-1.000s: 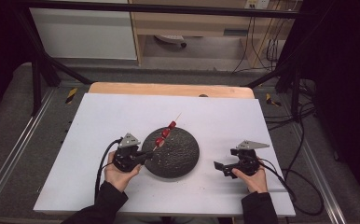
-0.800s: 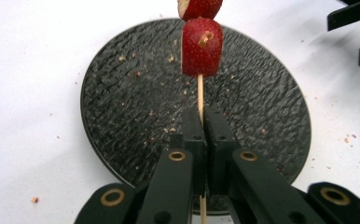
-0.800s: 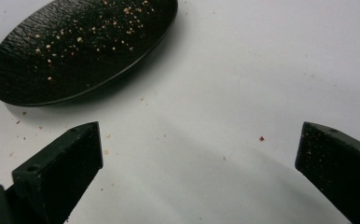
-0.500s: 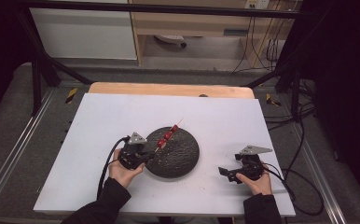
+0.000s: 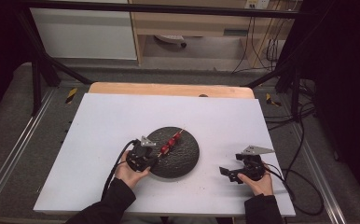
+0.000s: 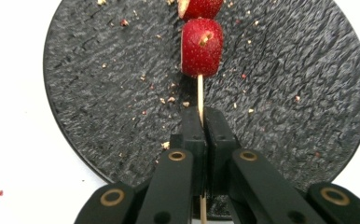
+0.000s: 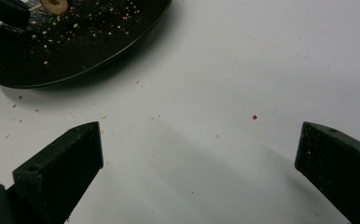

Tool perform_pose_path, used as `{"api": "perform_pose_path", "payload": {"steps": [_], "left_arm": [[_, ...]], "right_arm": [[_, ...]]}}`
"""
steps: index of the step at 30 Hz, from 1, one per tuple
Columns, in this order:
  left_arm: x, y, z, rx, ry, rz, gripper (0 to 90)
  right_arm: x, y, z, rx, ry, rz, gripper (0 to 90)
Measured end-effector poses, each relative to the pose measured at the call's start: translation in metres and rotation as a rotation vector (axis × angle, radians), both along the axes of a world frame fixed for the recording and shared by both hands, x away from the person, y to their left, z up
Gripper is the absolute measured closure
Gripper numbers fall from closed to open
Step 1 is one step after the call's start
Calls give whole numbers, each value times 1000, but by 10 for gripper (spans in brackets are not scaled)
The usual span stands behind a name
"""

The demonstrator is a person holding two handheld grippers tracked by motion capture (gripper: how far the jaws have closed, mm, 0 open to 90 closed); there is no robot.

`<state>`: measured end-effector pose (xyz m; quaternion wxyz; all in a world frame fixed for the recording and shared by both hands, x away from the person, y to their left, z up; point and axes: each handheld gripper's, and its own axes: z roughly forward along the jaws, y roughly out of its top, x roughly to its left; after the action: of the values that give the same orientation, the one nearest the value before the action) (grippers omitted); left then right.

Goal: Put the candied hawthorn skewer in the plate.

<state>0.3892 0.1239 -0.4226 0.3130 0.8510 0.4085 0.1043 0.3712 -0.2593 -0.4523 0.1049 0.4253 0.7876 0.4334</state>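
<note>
The left gripper point(image 6: 201, 122) has its two black fingers point(image 6: 190, 133) pressed together on a thin wooden skewer threaded with red strawberry pieces point(image 6: 201, 49). The bare stick runs straight up between them and comes out at their tips, and the nearest berry sits on the stick just beyond those tips, apart from them. The skewer lies over a round, rough-textured black slate plate point(image 6: 99, 93) speckled with crumbs, which rests on the white surface point(image 5: 108, 126). In the high view the skewer point(image 5: 170, 141) slants across the plate's left half, away from the left gripper point(image 5: 146, 156) at the plate's near-left rim. The right gripper point(image 5: 229, 173) rests well apart to the right of the plate, its fingers point(image 7: 64, 161) spread wide over bare surface with nothing between them.
</note>
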Motion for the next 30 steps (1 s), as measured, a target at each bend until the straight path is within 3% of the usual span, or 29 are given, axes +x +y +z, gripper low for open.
{"api": "perform_pose_path", "payload": {"steps": [7,18,23,25,30], "left_arm": [[1,-4,-4,17,12,-2,878],[0,-5,-3,16,-20,-6,869],[-2,3,4,-14,-50,-26,777],[-3,8,7,-43,-61,-37,712],[-7,22,15,-63,-81,-73,573]], "right_arm": [[0,-3,0,7,3,-11,15],[0,-3,1,17,-1,-15,16],[-1,-3,2,19,-5,-21,15],[-1,-3,2,19,-8,-22,15],[-2,-4,3,28,-7,-28,12]]}}
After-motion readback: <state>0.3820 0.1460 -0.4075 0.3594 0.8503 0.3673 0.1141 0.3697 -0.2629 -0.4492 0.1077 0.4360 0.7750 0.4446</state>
